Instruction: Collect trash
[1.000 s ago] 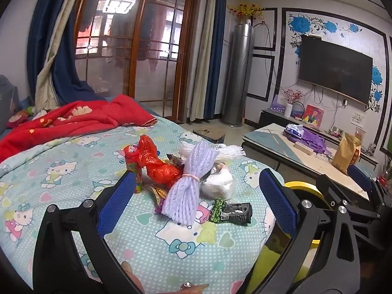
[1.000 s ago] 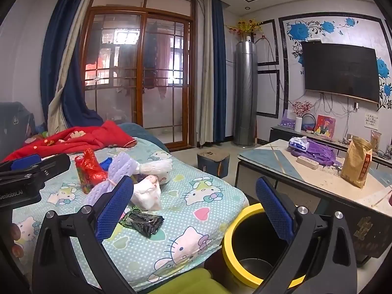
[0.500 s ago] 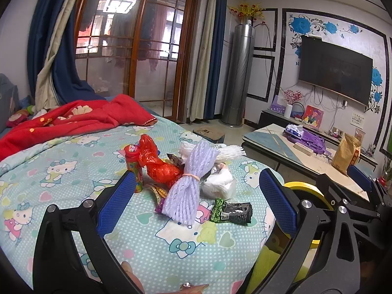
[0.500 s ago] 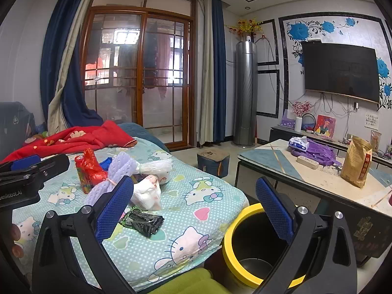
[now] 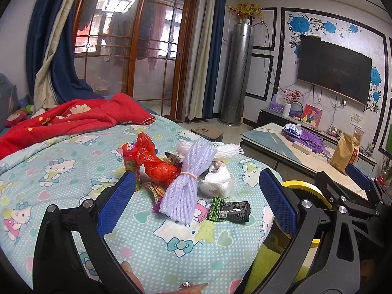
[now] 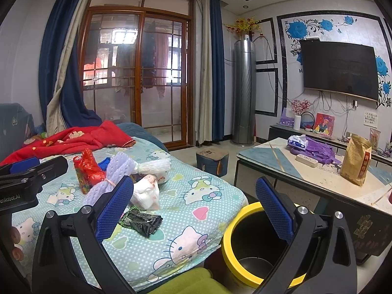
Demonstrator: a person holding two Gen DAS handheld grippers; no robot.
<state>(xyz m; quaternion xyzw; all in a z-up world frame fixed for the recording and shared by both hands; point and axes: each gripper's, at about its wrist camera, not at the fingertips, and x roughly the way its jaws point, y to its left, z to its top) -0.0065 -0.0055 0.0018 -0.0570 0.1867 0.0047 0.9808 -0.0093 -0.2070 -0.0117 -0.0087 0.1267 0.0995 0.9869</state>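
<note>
A: Log your left tongs (image 5: pixel 196 201). How are they standing?

B: Spread wide with nothing between the blue pads (image 5: pixel 116 202). You hold them low over the near edge of the bed (image 5: pixel 73 171), aimed across the sheet at the trash pile.

A: What is in the pile?

B: A lilac foam net (image 5: pixel 188 178) tied at its waist lies in the middle. A red plastic bag (image 5: pixel 153 164) leans against its left side, touching a small upright can (image 5: pixel 131 161). A white crumpled bag (image 5: pixel 216 180) sits just right of the net, and white foam netting (image 5: pixel 220 150) lies behind it. A black-and-green wrapper (image 5: pixel 229 212) lies nearest you, beside the net's lower end.

A: And your right tongs (image 6: pixel 193 208)?

B: Also parted wide and empty. You hold them level, beside the bed's corner. The left finger crosses in front of the wrapper (image 6: pixel 140 221); the right finger stands over the yellow-rimmed bin (image 6: pixel 245 245), which sits on the floor against the bed.

A: Anything else near?

B: The worktop (image 6: pixel 281 166) to the right carries a brown paper bag (image 6: pixel 356 163).
</note>
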